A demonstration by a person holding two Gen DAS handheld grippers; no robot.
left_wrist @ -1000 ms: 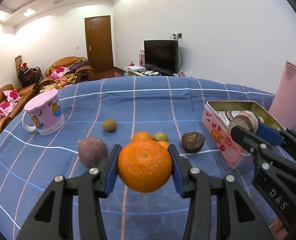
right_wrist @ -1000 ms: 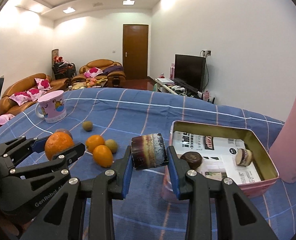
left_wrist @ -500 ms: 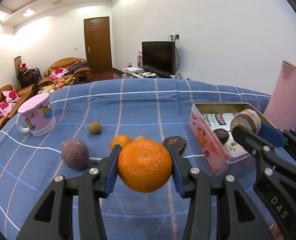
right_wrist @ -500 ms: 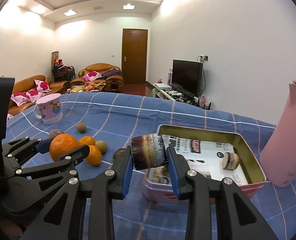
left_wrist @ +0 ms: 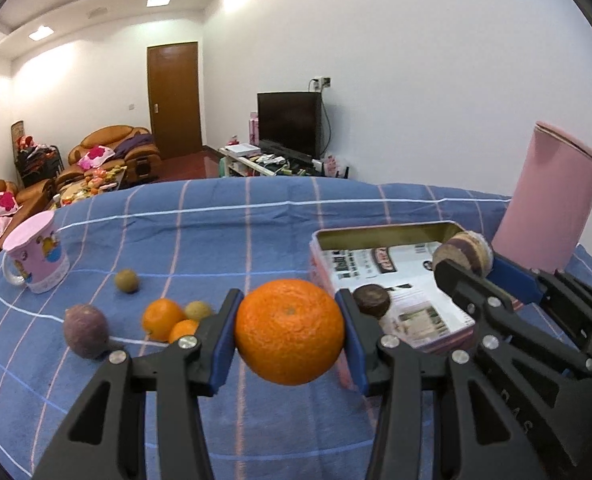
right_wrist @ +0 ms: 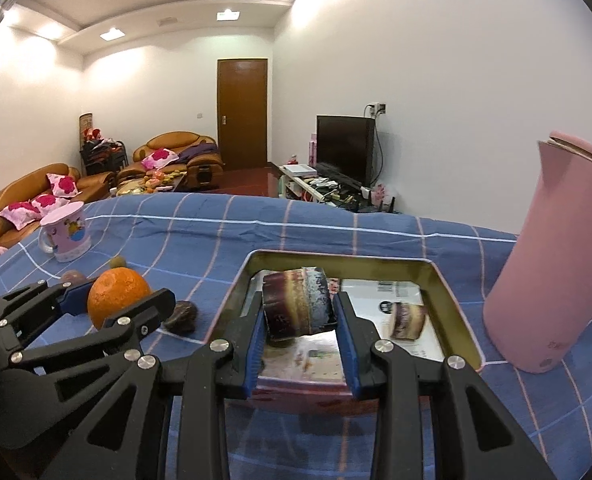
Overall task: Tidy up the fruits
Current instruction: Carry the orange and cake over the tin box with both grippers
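1. We hold the large orange (left_wrist: 289,332) in our left tongs (left_wrist: 289,338), closed on its two sides, with the fruit clear above the blue checked cloth of the worktop (left_wrist: 224,240).
2. Our right tongs (right_wrist: 300,320) are clamped on a dark, banded cut chunk of fruit (right_wrist: 298,306), its flat faces against the pads and its short axis running across the grip.
3. The relation that counts: the open tin (right_wrist: 452,304) lies straight ahead of and under the right tongs, so the chunk hangs over the near part of the tin's floor. We judge the right side the nearer one to a release.
4. From the left tongs the tin (left_wrist: 376,236) lies ahead and to the right, its near corner just beside the orange; the left side needs a shift to the right to come over it.
5. Inside the tin we see a second banded piece (right_wrist: 408,318) toward the right. A dark round fruit (right_wrist: 181,316) appears to rest on the cloth just outside the tin's left wall.
6. Loose fruit on the cloth to the left: a purple one (left_wrist: 85,330), two small oranges (left_wrist: 162,318), two greenish-brown ones (left_wrist: 127,280).
7. A pink mug (left_wrist: 36,256) stands far left and a pink jug (left_wrist: 552,200) just beyond the tin.
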